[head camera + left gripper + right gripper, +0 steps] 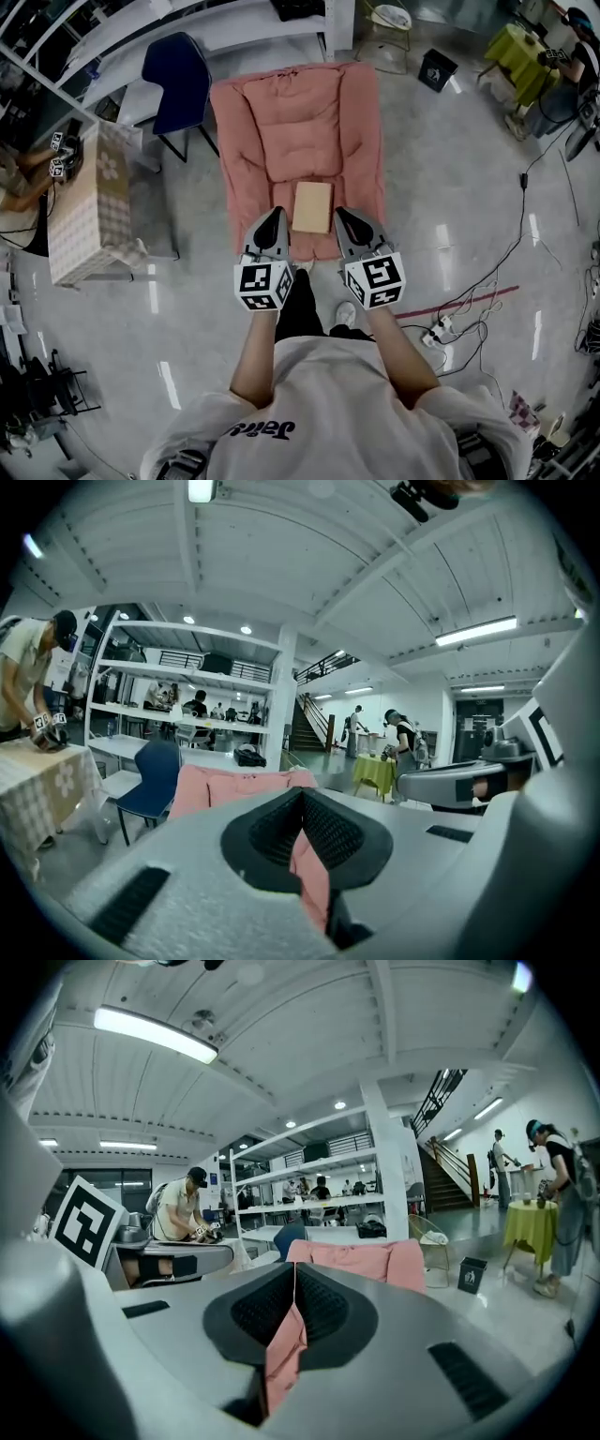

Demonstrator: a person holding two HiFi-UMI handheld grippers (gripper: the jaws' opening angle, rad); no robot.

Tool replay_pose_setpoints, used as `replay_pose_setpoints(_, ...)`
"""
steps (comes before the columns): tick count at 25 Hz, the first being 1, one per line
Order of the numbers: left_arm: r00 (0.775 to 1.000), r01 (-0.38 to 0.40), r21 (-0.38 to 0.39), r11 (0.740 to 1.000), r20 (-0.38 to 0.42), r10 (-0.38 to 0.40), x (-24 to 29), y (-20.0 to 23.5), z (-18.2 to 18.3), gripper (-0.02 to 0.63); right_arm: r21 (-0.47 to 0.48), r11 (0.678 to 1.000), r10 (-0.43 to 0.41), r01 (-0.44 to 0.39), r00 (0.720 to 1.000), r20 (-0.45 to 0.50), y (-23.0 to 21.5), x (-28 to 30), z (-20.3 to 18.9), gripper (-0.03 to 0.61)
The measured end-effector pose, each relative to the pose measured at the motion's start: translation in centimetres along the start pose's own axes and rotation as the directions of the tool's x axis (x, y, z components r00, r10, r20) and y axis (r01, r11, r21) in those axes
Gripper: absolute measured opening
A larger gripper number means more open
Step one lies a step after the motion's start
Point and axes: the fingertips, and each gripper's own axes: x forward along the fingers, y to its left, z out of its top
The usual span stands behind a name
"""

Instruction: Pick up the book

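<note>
Pink cushion [300, 122] lies spread on the floor. The book [312, 206] lies flat on its near half, tan cover up, well inside the padded edges.

The only container I can pick out is a small black bin [437, 67] on the floor, off the cushion's far right corner. I cannot see into it from any view.

From the head view I have both tools held out over the cushion's near end. The left hand-held gripper [274, 217] is just left of the book's near left corner. The right hand-held gripper [343, 217] is just right of its near right corner. So the book sits between the two tips and runs a little beyond them, and neither tool has it in its jaws.

In the left gripper view the ribbed black pads are pressed together along a thin seam with nothing caught between them. Only a strip of pink shows through the gap below the pads. The right gripper view reads the same: pads together, empty, with pink under them. The book itself is out of sight in both of these views.

Off the cushion's far left corner stands a blue chair [178, 80]. Further left is a surface [89, 202] under a chequered cloth. Cables [487, 281] trail across the floor on the right.
</note>
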Motion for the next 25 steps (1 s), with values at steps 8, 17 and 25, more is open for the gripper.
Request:
replay_pose_setpoints(8, 0.976, 0.101, -0.103, 0.99, -0.183, -0.118, 10.8, 6.4, -8.1, 0.015, 0.085, 0.993, -0.058, 0.077, 0.977, -0.205, -4.7, 11.6, -7.8, 0.015)
replay_pose_setpoints(17, 0.872, 0.119, -0.238, 0.964, -0.44, -0.216, 19.2, 12.5, -23.7, 0.017, 0.192, 0.963, -0.082, 0.188, 0.885, -0.459, -9.5, 20.0, -22.7, 0.017)
replay_pose_setpoints(25, 0.762, 0.061, -0.34, 0.938, -0.592, -0.264, 24.0, 14.7, -36.5, 0.08, 0.262, 0.923, -0.066, 0.282, 0.786, -0.615, -12.9, 23.3, -37.1, 0.118)
